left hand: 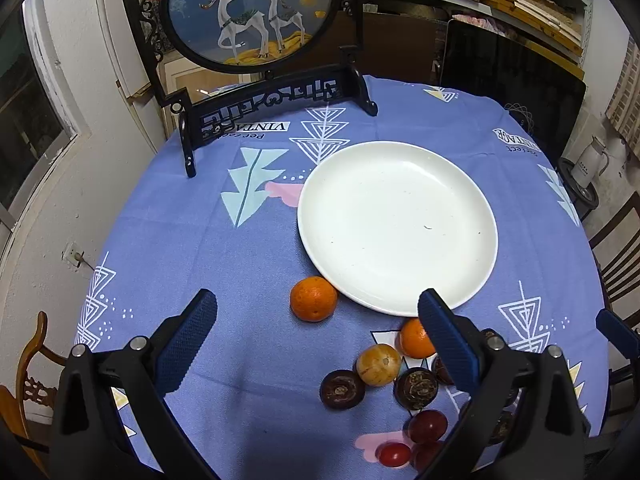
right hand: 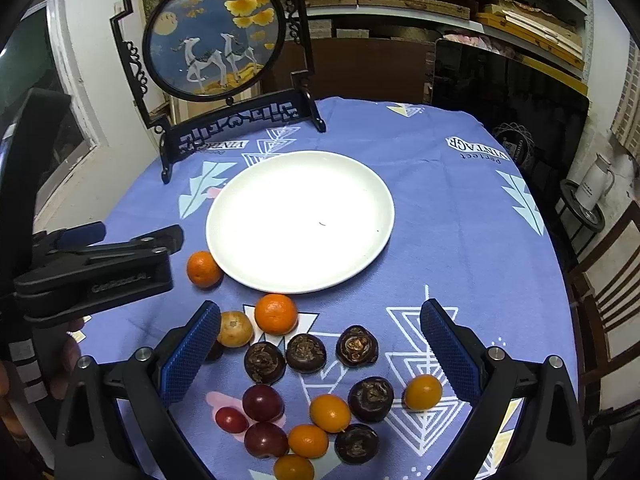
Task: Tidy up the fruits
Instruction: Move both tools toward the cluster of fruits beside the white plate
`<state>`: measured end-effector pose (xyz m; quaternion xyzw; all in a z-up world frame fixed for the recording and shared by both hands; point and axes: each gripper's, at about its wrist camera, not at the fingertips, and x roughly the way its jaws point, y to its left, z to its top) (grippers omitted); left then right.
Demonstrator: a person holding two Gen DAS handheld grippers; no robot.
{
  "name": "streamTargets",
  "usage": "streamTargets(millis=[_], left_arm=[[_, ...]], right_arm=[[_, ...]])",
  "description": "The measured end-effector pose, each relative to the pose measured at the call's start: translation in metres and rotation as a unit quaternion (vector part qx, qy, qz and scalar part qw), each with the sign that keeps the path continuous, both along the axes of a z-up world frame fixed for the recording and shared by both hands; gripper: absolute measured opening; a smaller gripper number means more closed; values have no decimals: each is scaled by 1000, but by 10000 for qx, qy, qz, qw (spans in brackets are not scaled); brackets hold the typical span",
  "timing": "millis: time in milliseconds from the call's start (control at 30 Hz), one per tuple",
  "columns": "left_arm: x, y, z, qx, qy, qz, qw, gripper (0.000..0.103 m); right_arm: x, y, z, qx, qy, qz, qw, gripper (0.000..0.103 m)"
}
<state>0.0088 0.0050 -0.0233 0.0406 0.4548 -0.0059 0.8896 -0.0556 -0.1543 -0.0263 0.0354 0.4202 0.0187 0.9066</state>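
A white plate (left hand: 400, 184) (right hand: 240, 204) lies empty on the blue patterned tablecloth. An orange (left hand: 313, 298) (right hand: 204, 269) rests by the plate's near-left rim, and a second orange (right hand: 276, 313) (left hand: 414, 338) lies closer in. Beside it is a tan round fruit (right hand: 235, 329) (left hand: 378, 364). Several dark brown fruits (right hand: 306, 353), red grapes (right hand: 263, 403) and small orange kumquats (right hand: 330, 413) are scattered nearer. My left gripper (left hand: 318, 316) hangs open above the cloth with nothing between its fingers. My right gripper (right hand: 320, 330) is open over the fruit cluster, holding nothing.
A black-framed round deer screen (left hand: 248, 12) (right hand: 216, 44) stands at the table's far left edge. A dark panel (right hand: 508, 100) leans at the back right, with a white kettle (right hand: 594, 186) beyond. The left gripper's body (right hand: 100, 276) shows at left in the right wrist view.
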Motion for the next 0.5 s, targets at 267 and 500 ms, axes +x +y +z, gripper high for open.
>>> streamTargets(millis=[267, 500], left_arm=[[-3, -1, -3, -41, -17, -48, 10000, 99], [-9, 4, -14, -108, 108, 23, 9999, 99]], right_arm=[[0, -3, -1, 12, -2, -6, 10000, 100], [0, -5, -2, 23, 39, 4, 10000, 100]])
